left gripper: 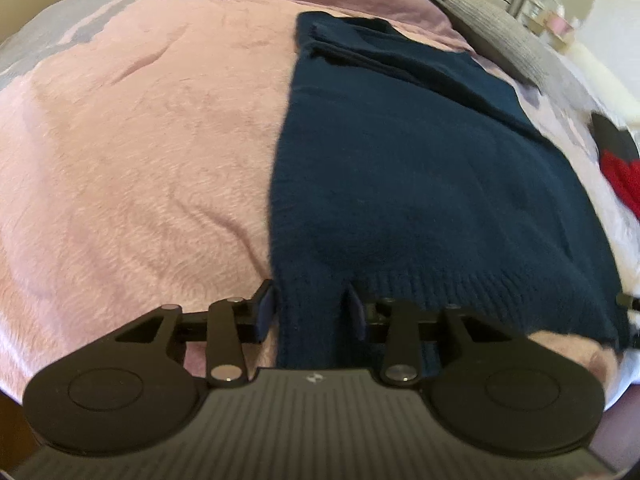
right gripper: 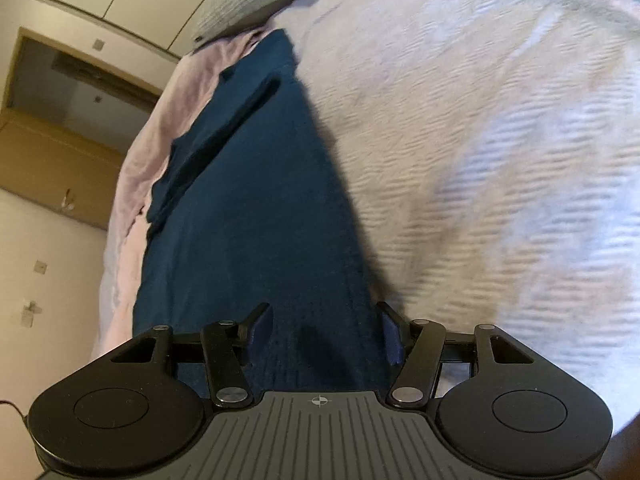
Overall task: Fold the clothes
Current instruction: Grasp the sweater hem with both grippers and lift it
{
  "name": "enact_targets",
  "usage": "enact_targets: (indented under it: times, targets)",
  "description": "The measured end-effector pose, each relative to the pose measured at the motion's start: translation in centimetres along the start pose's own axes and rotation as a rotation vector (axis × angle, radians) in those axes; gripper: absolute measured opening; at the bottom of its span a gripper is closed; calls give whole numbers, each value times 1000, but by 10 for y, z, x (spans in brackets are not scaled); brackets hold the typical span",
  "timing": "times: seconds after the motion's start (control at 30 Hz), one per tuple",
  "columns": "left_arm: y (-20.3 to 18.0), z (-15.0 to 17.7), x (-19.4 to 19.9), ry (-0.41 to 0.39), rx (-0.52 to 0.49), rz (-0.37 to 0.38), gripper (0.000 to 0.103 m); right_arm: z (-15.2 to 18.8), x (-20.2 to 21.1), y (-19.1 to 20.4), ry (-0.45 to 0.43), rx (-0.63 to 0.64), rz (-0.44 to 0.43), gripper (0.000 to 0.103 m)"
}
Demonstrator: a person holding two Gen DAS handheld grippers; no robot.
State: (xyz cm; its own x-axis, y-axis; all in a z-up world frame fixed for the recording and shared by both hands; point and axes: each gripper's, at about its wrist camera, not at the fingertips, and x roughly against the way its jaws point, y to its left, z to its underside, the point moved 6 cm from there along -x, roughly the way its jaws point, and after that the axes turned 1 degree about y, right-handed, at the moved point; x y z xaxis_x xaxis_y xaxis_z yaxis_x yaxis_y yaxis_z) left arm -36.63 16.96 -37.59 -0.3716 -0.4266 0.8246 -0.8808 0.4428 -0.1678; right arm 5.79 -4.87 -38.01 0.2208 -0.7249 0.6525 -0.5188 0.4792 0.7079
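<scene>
left gripper (left gripper: 311, 308) pinching sweater (left gripper: 420, 168) hem, lengthwise away

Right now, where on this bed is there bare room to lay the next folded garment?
Free: the fuzzy pink blanket left of the dark blue knitted sweater, and the white textured bedspread on its other side. Crowded: the far end by the grey pillow and the red-and-black item.

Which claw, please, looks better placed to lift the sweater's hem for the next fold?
Left, probably: the left claw pinches the corner of the sweater at the ribbed hem. The right claw only straddles cloth, without clear pinching.
</scene>
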Motion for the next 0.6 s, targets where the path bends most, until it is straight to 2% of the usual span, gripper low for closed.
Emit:
enact_targets:
  times: [0.1,0.13,0.17,0.2,0.23,0.37,0.6]
  targets:
    - [2,1,-4,1,11,15,31,-1,-7,0,6,-14,-28,58]
    - [1,1,-3,-2,3,20,20,-2,-8,0,10,-17,-39,37]
    - [0,1,-1,-7,-9,24,7,-2,-10,0,21,-14,-37,21]
    - [-2,0,2,-15,-26,24,7,-1,-12,-1,38,-12,-23,11]
    - [-3,-1,5,-23,-41,20,6,-1,-13,-1,52,-9,-13,9]
    - [-9,-5,31,-82,-98,11,5,-8,8,11,11,22,-46,8]
    - [-11,-23,98,-194,-91,16,5,-30,62,39,-22,21,-142,6]
